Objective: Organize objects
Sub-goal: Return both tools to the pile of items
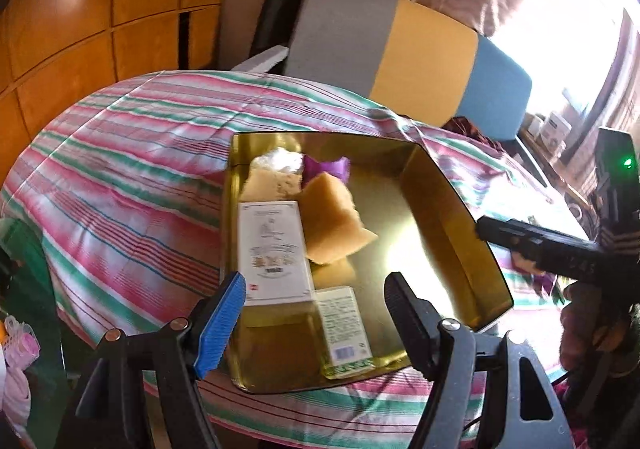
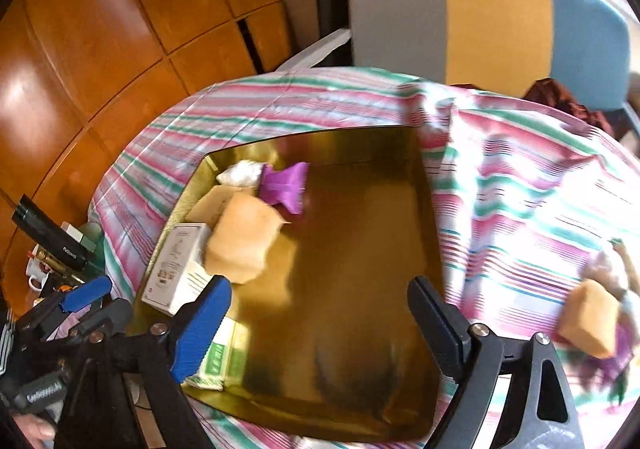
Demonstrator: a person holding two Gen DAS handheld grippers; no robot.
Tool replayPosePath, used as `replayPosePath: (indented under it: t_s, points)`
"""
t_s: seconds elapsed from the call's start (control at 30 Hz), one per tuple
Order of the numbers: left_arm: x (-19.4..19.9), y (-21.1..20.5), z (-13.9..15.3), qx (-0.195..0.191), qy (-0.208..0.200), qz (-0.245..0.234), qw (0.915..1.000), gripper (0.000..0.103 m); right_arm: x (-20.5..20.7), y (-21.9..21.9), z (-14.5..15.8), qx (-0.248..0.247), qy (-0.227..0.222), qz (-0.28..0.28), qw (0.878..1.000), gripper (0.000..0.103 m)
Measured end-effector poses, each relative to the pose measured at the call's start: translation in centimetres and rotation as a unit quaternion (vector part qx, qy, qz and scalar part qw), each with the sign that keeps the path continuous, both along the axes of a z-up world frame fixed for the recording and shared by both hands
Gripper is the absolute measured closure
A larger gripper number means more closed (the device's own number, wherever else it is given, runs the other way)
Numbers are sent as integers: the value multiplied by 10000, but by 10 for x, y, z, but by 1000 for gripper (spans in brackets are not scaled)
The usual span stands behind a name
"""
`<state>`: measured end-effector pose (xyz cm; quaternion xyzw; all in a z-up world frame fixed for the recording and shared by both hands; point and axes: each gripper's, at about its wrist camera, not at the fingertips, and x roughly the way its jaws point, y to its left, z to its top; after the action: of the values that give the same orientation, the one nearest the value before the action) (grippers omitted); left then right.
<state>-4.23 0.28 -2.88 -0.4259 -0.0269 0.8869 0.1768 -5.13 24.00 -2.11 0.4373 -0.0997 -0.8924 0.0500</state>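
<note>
Left tongs (image 1: pixel 314 313): wide apart, nothing between the ribbed blue pad and the black one; above the near edge of the tray (image 1: pixel 448 185). Right tongs (image 2: pixel 320 319): equally wide, empty, above the tray's bare middle.

Tray: gold, mirror-glossy, shallow upright walls, one far corner cut at an angle; on a striped cloth (image 1: pixel 132 153) in pink, green and white, creased. Contents crowd the left side; right half bare, free room to the right wall.

White box (image 1: pixel 274 251): flat card carton, long axis running near to far along the left wall.
Small box (image 1: pixel 345 327): green-and-white, printed, barcode end toward the near rim, parallel to the white box, beside it.
Tan pack (image 1: pixel 336 221): soft, pillow-shaped, tilted, leaning on the white box's far right corner.
Purple piece (image 2: pixel 286 185): pleated, crumpled, at the far end.
White bag (image 2: pixel 242 173): clear, lumpy, in the far left corner.
Second tan pack (image 2: pixel 590 317): on the cloth right of the tray, well apart from it.
</note>
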Motion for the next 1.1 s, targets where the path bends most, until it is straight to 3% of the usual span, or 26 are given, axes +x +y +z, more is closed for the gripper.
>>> replayPosePath:
  t_s: [0.3,0.5,0.6,0.7,0.8,0.87,0.9,1.0,1.1]
  points:
    - [17,48,1,-88,-1,-692,9976,31,56,97,13,-6,179,-1003,9948,8]
    - [24,80,3,-100,-69,-1157,9932,31,98,181,16,53,192,-1949,9806,0]
    - [26,100,5,-191,-50,-1381,9902,31,121,228,15,96,203,-2563,9663,0]
    - [30,120,8,-213,-41,-1656,9859,31,148,275,5,-37,225,-3276,9445,0]
    - [33,142,9,-308,-48,-1884,9816,31,177,312,-17,-436,186,-3970,9166,0]
    - [34,157,9,-349,-73,-2025,9786,31,190,332,-30,-961,12,-4394,8931,0]
    - [35,167,9,-377,-81,-2117,9766,31,195,338,-30,-1147,130,-4483,8864,0]
    - [37,189,8,-443,-99,-2291,9724,30,199,342,-28,-1159,226,-4552,8825,0]
    - [41,215,7,-497,-128,-2518,9664,30,197,342,-26,-1232,273,-4420,8881,0]
